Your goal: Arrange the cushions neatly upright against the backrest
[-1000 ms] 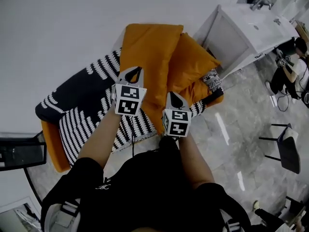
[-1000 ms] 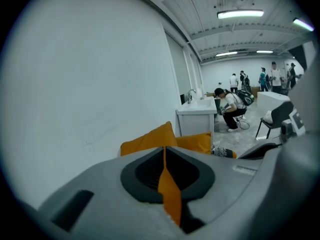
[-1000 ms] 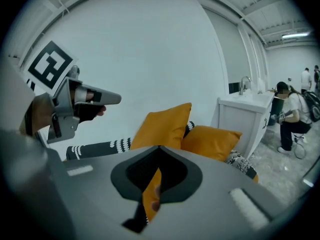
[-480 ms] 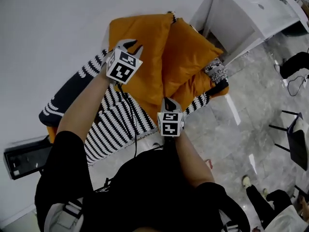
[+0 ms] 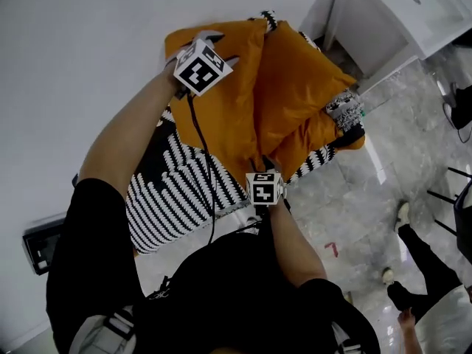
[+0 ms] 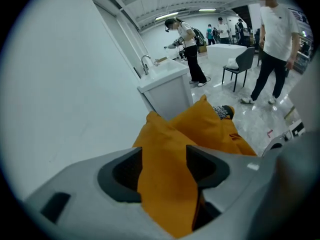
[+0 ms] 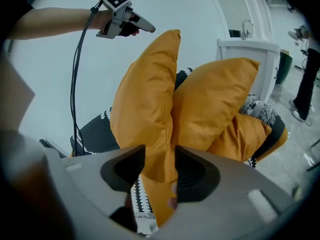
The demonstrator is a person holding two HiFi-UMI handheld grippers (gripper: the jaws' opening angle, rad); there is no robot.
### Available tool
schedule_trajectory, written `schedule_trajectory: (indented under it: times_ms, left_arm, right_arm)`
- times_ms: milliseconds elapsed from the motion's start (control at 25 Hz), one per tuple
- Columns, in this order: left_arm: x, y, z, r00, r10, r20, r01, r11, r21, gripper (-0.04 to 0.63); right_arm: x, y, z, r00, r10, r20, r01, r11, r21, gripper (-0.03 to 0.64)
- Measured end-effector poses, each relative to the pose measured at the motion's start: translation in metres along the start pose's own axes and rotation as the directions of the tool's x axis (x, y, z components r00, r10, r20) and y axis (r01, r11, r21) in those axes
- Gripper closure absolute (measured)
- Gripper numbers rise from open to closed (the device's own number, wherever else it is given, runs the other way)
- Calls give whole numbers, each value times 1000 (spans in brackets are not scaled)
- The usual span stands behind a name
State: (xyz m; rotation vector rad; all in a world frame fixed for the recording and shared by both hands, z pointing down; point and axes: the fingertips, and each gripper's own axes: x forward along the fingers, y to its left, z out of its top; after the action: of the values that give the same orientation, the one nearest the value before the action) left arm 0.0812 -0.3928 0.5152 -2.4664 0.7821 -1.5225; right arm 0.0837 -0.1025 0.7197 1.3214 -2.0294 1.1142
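Right gripper (image 5: 265, 164) is close to the body, forearm straight ahead, pointing down and forward at the bottom corner of the tall orange cushion (image 5: 221, 116). Its jaws have just been opening and stand fairly wide, with the orange corner fabric between them. The pads look clear of the cloth, though the right gripper view is too tight to be sure. Under that corner is the black-and-white striped seat (image 5: 173, 198).

The tall orange cushion stands on edge on the seat, plump and smooth. It leans against a second orange cushion (image 5: 299, 87) to its right, and their sides touch. A third orange cushion (image 5: 313, 144) lies lower, under the second. A small speckled cushion (image 5: 343, 111) sits just beside it at the seat's end.

Left arm is stretched far forward, wrist rolled. Left gripper (image 5: 216, 47) is at the tall cushion's top corner, by the white wall (image 5: 74, 50). Its jaws have also just been opening and stand wide, with the cushion's top edge between them.

Beyond are a white sink cabinet (image 5: 383, 21) and grey floor (image 5: 369, 212).
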Motion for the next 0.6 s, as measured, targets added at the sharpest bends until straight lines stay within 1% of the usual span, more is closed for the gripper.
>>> schedule_trajectory:
  times_ms: [40,80,120,200,280,400,480,520,560,600]
  left_arm:
    - [7,3,0,1000,-12,-14,12,1000,5,302]
    - [13,5,0,999,-27,-34,27,1000,8,281]
    - [19,7,-1,998,-43,-55,44,999,13,254]
    - [31,10,2,995,-63,-81,65,998,25,215]
    - [41,14,5,993,-69,-92,73,997,32,198]
    - [56,19,3,987,-96,-127,99,995,16,172]
    - [63,14,0,979,-137,-154,137,990,-6,172]
    - [65,9,-2,973,-157,-168,157,988,-10,182]
    - [67,5,-4,968,-171,-182,173,985,-8,212]
    - [68,2,-4,964,-180,-194,184,983,-2,251]
  right_arm:
    - [7,1,-2,1000,13,-11,-13,1000,7,407]
    - [15,0,-4,999,21,-25,-20,1000,9,374]
    - [22,-2,-6,999,25,-44,-24,1000,11,360]
    - [31,-5,-12,996,36,-85,-34,999,22,339]
    - [39,-6,-19,991,53,-119,-49,998,39,328]
    - [51,-9,-19,989,57,-138,-49,997,55,327]
    - [57,-10,-17,987,60,-148,-52,997,55,328]
    - [59,-9,-16,987,64,-149,-57,997,51,331]
    - [61,-8,-16,987,72,-144,-66,997,44,342]
    - [63,-6,-15,987,84,-135,-80,996,36,379]
